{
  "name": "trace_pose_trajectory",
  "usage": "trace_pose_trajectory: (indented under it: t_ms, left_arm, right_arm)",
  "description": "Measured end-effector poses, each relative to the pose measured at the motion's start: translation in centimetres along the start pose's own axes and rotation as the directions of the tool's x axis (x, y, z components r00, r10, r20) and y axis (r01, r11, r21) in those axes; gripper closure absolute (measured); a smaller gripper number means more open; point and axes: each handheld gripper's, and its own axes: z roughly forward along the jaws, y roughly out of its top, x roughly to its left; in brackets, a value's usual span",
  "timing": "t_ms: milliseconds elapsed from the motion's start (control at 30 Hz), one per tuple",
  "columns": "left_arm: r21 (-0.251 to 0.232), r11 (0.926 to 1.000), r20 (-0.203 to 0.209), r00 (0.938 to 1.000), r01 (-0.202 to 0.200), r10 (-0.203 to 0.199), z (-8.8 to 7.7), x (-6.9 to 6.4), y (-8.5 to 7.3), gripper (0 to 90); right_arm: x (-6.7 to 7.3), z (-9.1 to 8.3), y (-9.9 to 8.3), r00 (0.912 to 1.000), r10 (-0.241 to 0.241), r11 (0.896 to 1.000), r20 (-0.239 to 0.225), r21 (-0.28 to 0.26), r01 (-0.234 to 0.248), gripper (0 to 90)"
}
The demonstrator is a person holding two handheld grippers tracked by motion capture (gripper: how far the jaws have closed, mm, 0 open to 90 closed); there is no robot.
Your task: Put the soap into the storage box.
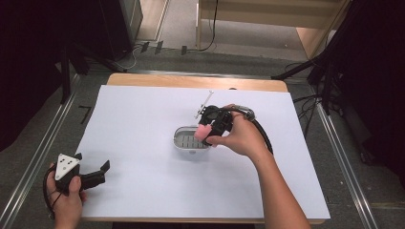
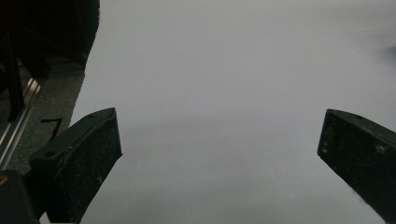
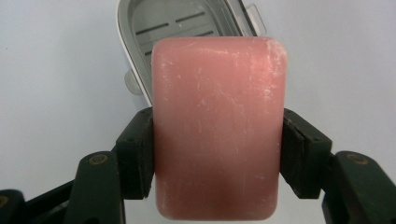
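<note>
While my right gripper (image 3: 217, 140) clamps the pink soap bar (image 3: 217, 126) by its 2 long sides, I log it above the white soap dish (image 1: 191, 140) near the middle of the white sheet (image 1: 143, 124). The bar hides most of the dish in the right gripper view, leaving 1 slotted corner. My left gripper (image 1: 90, 172) rests at the sheet's near left corner, jaws wide with nothing between. A thin white item (image 1: 204, 104) beyond the dish: I cannot identify it
</note>
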Motion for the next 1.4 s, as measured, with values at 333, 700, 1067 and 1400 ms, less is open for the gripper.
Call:
trace_pose_trajectory:
  t_ms: [333, 700, 1067, 1400]
  left_arm:
    - [0.006, 1.0000, 0.004, 1.0000, 0.000, 0.000, 0.0, 0.0, 0.0, 0.0]
    - [0.001, 1.0000, 0.006, 1.0000, 0.001, -0.001, 0.0, 0.1, 0.0, 0.0]
    - [0.006, 1.0000, 0.008, 1.0000, -0.002, 0.002, 0.0, 0.0, 0.0, 0.0]
    - [0.010, 0.9999, 0.007, 1.0000, 0.001, -0.001, 0.1, 0.0, 0.1, 0.0]
  right_arm:
    - [-0.3, 1.5, 0.8, 0.9932, -0.116, 0.993, -0.009, -0.010, 0.116, 38.2]
    - [0.3, 2.1, 1.7, 0.9678, -0.251, 0.968, -0.015, -0.016, 0.251, 38.2]
    - [0.8, 2.7, 2.7, 0.9455, -0.326, 0.945, -0.007, -0.021, 0.325, 38.2]
    - [0.7, 3.2, 3.1, 0.9405, -0.340, 0.940, -0.002, -0.015, 0.340, 38.2]
